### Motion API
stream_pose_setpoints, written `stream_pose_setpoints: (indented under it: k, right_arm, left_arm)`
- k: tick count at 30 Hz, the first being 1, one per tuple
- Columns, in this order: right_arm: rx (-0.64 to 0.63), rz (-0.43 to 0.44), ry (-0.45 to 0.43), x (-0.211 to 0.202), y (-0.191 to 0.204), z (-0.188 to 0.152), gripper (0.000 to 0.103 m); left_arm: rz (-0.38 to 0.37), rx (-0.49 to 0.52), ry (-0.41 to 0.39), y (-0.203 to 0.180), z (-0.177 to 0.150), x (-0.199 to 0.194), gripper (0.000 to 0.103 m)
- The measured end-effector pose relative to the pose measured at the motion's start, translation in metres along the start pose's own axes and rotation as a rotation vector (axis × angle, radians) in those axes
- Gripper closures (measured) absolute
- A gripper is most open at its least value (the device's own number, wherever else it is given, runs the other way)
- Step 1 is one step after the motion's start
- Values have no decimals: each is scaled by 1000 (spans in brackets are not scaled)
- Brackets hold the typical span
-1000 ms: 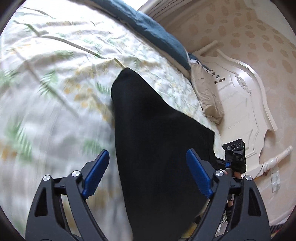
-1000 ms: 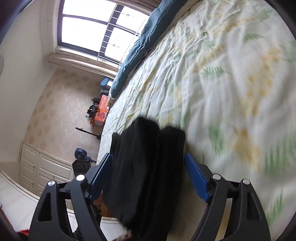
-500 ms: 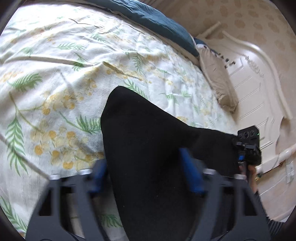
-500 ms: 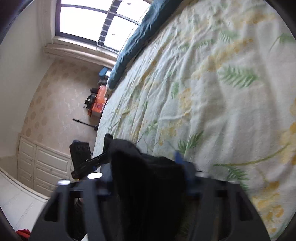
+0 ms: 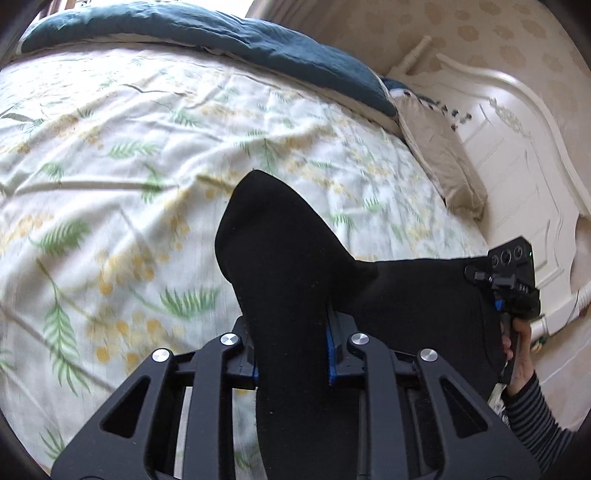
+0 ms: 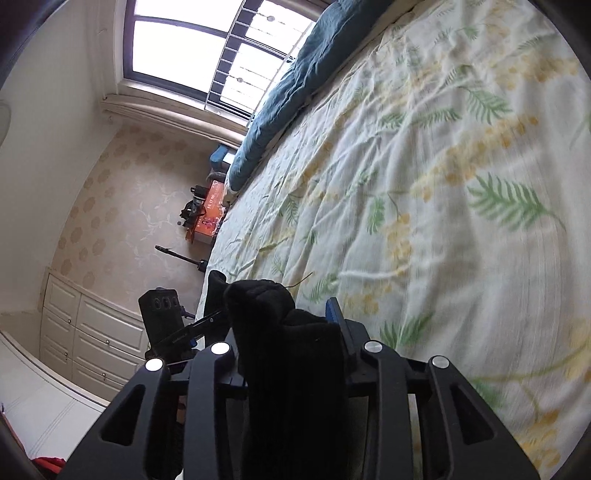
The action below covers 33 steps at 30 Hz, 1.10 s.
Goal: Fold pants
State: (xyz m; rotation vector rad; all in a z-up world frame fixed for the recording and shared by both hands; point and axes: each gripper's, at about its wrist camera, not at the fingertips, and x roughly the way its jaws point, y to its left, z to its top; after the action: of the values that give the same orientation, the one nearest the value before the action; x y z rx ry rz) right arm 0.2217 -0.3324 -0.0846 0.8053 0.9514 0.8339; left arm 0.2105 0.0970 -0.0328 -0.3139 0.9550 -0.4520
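The black pants (image 5: 295, 266) hang bunched above the floral bedspread (image 5: 110, 166). My left gripper (image 5: 291, 350) is shut on one end of the pants, the cloth rising in a hump between its blue pads. My right gripper (image 6: 291, 332) is shut on the other end of the pants (image 6: 266, 306), which stick up in thick folds. The right gripper also shows at the right edge of the left wrist view (image 5: 509, 280), held by a hand in a striped sleeve. The left gripper shows in the right wrist view (image 6: 162, 321).
A dark blue duvet (image 5: 221, 33) lies along the bed's far side, with a beige pillow (image 5: 439, 158) by the white headboard (image 5: 517, 140). The right wrist view shows a window (image 6: 207, 48), white drawers (image 6: 92, 332) and an orange box (image 6: 210, 218) beside the bed.
Both grippers have closed from wide open onto the pants. The pants have lifted off the bedspread and bunched up between the two grippers.
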Motion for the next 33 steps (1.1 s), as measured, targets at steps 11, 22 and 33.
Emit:
stream_pose_setpoints:
  k: [11, 22, 33]
  right_arm:
    - [53, -18, -3, 30, -16, 48, 70]
    - [138, 14, 9, 35, -47, 46, 70]
    - [144, 31, 6, 29, -55, 42, 70]
  left_arm:
    - [23, -43, -3, 20, 45, 31, 80]
    - [-59, -118, 2, 44, 39, 44, 79]
    - [-44, -94, -1, 41, 39, 43, 76]
